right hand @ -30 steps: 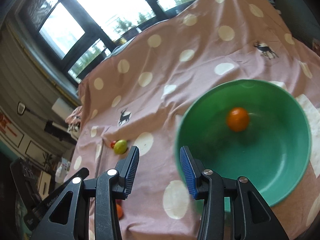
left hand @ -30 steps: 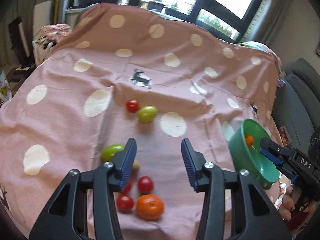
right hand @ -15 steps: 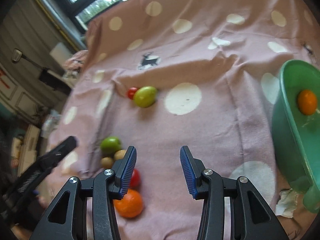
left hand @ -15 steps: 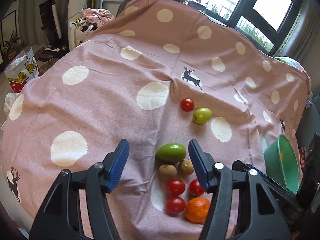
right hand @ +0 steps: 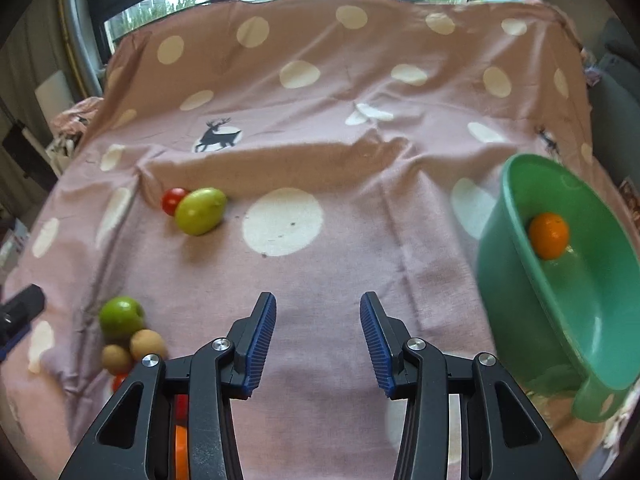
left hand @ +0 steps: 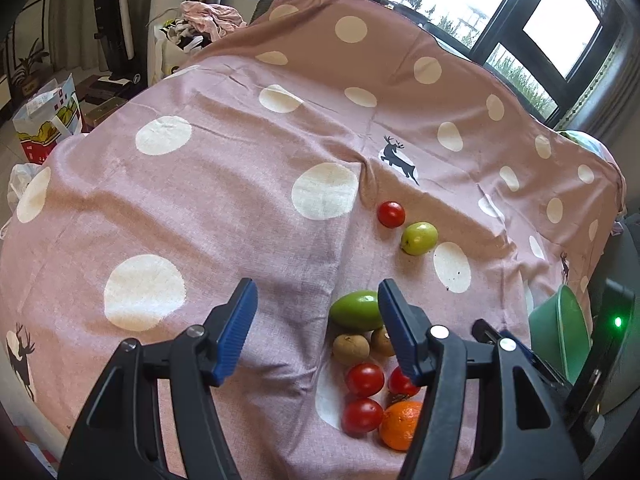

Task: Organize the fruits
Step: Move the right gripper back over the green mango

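Step in hand, as I read it: picking the next fruit for the green bowl [right hand: 560, 280], w/ one orange [right hand: 548, 235] already inside. Left gripper [left hand: 314, 322] hangs over the polka-dot cloth [left hand: 200, 200] w/ jaws about halfway apart and nothing between them; its right finger sits just in front of the green mango-like fruit [left hand: 356, 310], but can't tell if it touches. Right gripper [right hand: 318, 340] is partly open, empty too, pads apart over bare cloth. Fruit cluster lies at approx 4 o'clock from the left gripper: two brown kiwi-like fruits [left hand: 351, 348] just below the green one, then three tomatoes [left hand: 364, 378] and an orange [left hand: 400, 424] nearest the camera, all close together, some touching. A lone tomato [left hand: 391, 214] and a yellow-green fruit [left hand: 419, 238] sit well apart at approx 1 o'clock. In the right wrist view the bowl is at 3 o'clock, tilted, and the cluster at 8 o'clock. Next move prob. calls for shifting the left gripper right toward the green fruit so it sits between the pads, lowering, then closing gently; round fruit may roll and nudge its neighbours. Bowl is on the other side, so a carry across follows.
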